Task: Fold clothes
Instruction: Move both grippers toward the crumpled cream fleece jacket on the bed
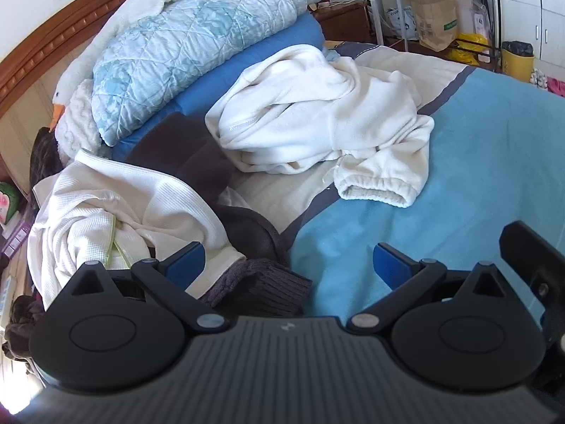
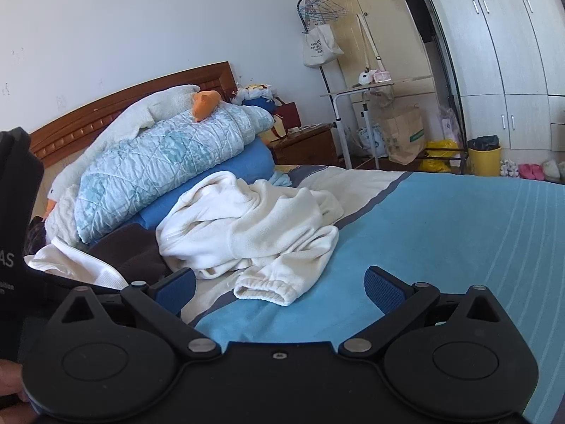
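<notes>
Left wrist view
Nearest me: my left gripper fills the bottom of the frame, blue pads spread wide, pinching nothing.
Between my fingers: a dark ribbed cuff at lower centre, with a white cuff lying against my left pad.
Lower left: a white waffle-knit garment in a crumpled heap, draped over a dark brown garment.
Centre: a cream fleece zip jacket, unfolded and bunched, one elastic cuff trailing toward the lower right of it.
Under it all: a blue bedsheet with a cream and grey stripe.
Upper left: a pale blue quilt stacked on a blue blanket, a plush goose along the wooden headboard.
Right edge: part of the other black gripper body.

Right wrist view
Nearest me: my right gripper across the bottom, fingers spread apart, nothing held; a fingertip shows at the lower left edge.
Centre: the fleece jacket, still a loose heap, its cuff just above the gap between my pads, not touching them.
Left: the waffle-knit garment and the brown one beside the jacket.
Right half: bare blue sheet.
Upper left: quilt, goose and headboard.
Upper right: a white wardrobe, a clothes rack with hangers, a tote bag, a paper bag, a yellow bin.
</notes>
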A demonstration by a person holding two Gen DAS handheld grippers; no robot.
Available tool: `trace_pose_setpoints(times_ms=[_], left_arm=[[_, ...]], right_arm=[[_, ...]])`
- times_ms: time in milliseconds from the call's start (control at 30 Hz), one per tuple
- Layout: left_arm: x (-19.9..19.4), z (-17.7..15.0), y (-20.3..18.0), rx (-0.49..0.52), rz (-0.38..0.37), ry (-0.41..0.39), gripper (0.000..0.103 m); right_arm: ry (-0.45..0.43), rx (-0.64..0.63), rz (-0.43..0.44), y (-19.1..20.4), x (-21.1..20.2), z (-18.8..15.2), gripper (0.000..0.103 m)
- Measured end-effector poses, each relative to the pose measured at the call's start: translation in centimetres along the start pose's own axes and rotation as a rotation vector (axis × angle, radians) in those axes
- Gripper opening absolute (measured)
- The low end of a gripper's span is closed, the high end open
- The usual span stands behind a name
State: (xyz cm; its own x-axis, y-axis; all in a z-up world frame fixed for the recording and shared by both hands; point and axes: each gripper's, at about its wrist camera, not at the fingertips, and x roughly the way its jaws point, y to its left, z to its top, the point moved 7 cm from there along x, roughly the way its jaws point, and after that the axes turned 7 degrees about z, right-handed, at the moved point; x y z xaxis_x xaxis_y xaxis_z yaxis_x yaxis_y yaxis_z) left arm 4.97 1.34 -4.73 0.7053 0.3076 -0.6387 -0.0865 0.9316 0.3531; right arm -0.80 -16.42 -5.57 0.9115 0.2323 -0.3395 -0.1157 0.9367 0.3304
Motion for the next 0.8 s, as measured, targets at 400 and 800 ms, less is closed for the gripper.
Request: trace_pose_setpoints(times_ms=[400,800], left_arm=[[-0.4,0.3,0.1,0.012,-0.041,-0.001,0.103],[-0.5,-0.2,-0.8,0.027,-0.038,-0.017,0.103]], right_arm=[[-0.012,0.147,-0.015,-2.9,-0.7,0.3,0.103],[-0.002,0.267,-0.019,-5.0,-1.0,0.2,0.103]])
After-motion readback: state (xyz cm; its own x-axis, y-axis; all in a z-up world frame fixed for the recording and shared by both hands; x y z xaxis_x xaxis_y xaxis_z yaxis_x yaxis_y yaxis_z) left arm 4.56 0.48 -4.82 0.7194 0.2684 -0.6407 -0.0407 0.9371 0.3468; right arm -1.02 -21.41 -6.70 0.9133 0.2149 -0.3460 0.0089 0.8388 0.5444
